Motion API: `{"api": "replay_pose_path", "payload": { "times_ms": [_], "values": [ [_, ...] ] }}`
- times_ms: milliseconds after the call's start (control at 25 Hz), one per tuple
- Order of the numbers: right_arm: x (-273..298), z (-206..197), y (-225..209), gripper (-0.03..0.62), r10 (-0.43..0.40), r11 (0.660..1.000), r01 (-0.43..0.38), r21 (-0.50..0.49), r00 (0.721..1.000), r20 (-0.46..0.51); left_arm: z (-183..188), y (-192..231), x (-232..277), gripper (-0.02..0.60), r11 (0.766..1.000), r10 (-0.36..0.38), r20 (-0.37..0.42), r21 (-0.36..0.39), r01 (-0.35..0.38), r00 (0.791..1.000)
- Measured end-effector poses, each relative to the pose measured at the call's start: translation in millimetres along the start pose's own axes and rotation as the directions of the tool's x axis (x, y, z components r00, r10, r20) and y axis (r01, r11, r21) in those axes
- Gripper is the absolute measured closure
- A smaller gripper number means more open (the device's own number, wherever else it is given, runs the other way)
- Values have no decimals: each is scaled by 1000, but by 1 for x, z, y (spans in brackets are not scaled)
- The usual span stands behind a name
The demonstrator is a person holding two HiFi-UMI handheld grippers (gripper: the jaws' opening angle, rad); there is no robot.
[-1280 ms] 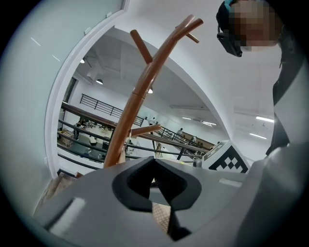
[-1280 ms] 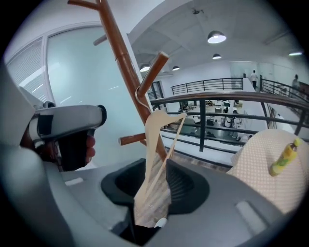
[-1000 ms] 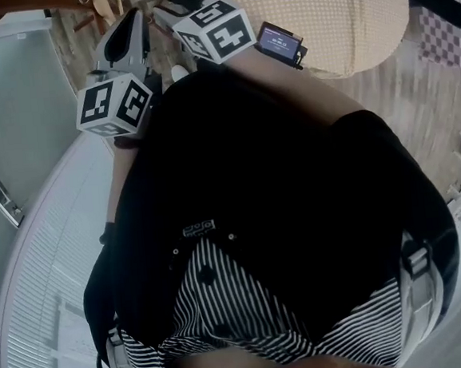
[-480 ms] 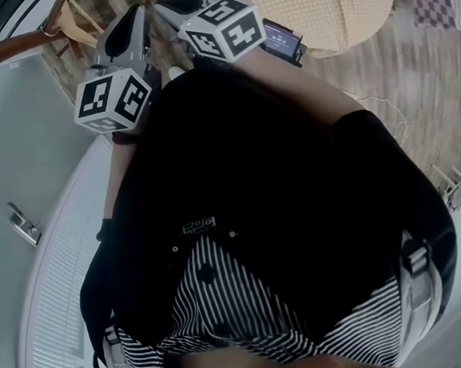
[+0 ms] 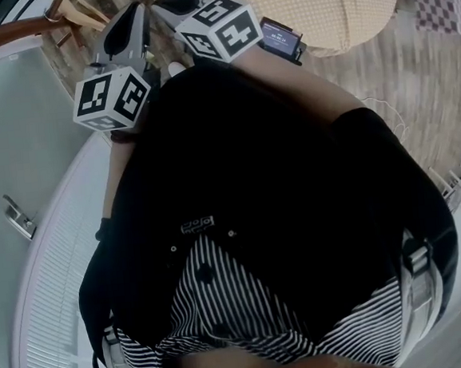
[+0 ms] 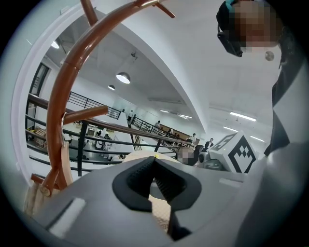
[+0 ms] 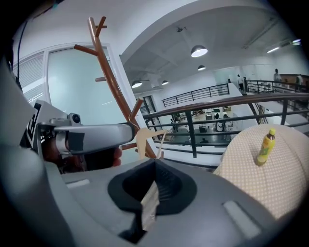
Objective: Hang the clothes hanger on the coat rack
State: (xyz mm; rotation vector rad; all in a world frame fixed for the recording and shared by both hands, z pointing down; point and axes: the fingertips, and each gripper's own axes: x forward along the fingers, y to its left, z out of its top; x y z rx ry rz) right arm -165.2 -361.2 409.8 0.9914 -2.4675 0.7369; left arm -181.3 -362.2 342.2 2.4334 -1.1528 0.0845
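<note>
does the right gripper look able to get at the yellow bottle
Probably yes: the yellow bottle stands in the open on the cushion, with nothing between it and the right gripper, which is shut and must open first.

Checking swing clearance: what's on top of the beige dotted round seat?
One small yellow bottle, upright. The beige dotted seat's near edge is hidden behind the right gripper.

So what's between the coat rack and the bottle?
In the right gripper view: a pale hanger by the coat rack, then black railing, then beige cushion under the bottle.
</note>
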Motion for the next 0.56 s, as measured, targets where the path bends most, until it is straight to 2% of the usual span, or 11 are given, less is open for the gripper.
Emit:
{"api": "replay_pose_path", "payload": {
  "times_ms": [560],
  "values": [
    [23,5,29,592,51,998,-53,-41,998,-34,6,23,-20,591,1000,28,16,-5,-28,999]
  ]
}}
